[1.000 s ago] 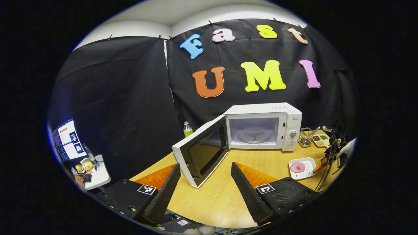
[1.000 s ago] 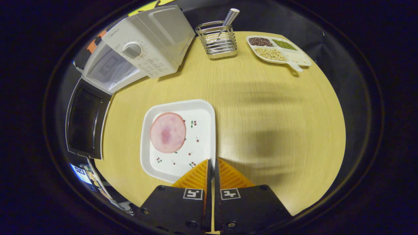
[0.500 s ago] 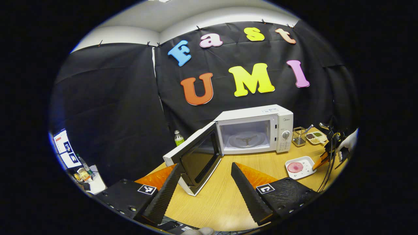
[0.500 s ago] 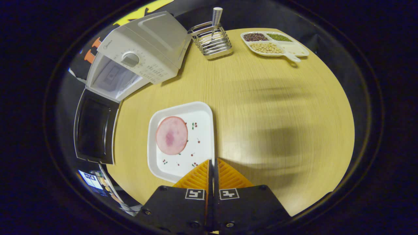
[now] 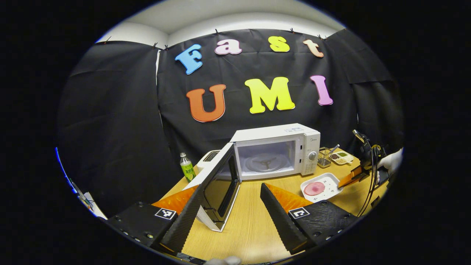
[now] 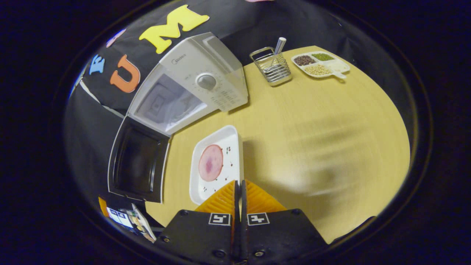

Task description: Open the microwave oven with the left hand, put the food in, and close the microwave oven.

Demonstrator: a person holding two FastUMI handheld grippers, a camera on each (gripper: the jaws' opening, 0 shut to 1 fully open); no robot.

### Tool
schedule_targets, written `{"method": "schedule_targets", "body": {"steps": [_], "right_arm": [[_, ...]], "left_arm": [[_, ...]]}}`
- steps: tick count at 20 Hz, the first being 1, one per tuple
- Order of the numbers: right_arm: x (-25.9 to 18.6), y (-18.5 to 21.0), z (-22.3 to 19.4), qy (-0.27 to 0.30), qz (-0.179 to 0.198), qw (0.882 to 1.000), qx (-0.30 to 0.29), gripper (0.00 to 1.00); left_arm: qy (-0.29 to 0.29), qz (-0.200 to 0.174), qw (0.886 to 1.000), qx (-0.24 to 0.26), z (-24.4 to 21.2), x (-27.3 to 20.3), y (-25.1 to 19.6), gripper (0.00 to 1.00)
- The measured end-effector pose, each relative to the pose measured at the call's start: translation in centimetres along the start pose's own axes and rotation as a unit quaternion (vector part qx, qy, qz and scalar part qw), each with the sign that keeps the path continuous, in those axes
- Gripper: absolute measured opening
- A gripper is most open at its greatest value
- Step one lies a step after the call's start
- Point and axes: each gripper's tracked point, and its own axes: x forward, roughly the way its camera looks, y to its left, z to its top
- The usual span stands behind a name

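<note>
Right gripper view shows the right gripper clamped on the near rim of the white tray carrying a ham slice. Beyond, the microwave stands with its door swung wide. Left gripper is spread apart, holding nothing, near the door.

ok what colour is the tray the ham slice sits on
White, with small red cherry-like prints; the tray shows best in the right gripper view.
</note>
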Motion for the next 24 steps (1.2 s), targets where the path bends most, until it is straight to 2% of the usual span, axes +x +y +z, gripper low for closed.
{"method": "schedule_targets", "body": {"steps": [6,7,8,11,15,17,19,20,23,24], "right_arm": [[2.9,8.2,-0.4,-0.043,0.061,0.993,0.089,0.03],[3.5,9.5,0.0,-0.052,0.072,0.991,0.1,0.0],[4.2,10.6,0.5,-0.065,0.079,0.988,0.114,0.03],[5.6,13.8,2.7,-0.116,0.096,0.975,0.165,0.03],[8.0,15.0,5.5,-0.181,0.067,0.961,0.198,0.03],[9.5,15.8,6.8,-0.212,0.065,0.952,0.213,0.03],[11.6,16.6,7.8,-0.226,0.065,0.943,0.236,0.0],[12.8,17.1,8.0,-0.227,0.062,0.94,0.247,0.03],[15.4,19.3,9.1,-0.239,0.054,0.931,0.269,0.03],[16.2,19.8,9.7,-0.246,0.046,0.928,0.275,0.0]], "left_arm": [[0.008,-0.005,1.0,0.0,0.6,-0.1,1.4,0.95],[0.011,-0.005,1.0,0.001,0.6,-0.1,1.4,0.95],[0.016,-0.006,1.0,0.001,0.7,-0.1,1.4,0.95],[0.026,-0.013,1.0,0.003,1.2,0.0,0.4,0.95],[0.015,-0.03,0.999,0.022,2.3,0.3,-0.5,0.95],[0.013,-0.03,0.999,0.023,2.6,0.4,-0.3,0.95],[0.018,-0.026,0.999,0.02,2.5,0.5,0.1,0.95],[0.019,-0.023,0.999,0.021,2.3,0.6,0.4,0.95],[0.026,-0.012,0.999,0.018,1.6,0.8,1.0,0.95],[0.028,-0.008,0.999,0.021,1.4,1.0,1.3,0.95]]}}
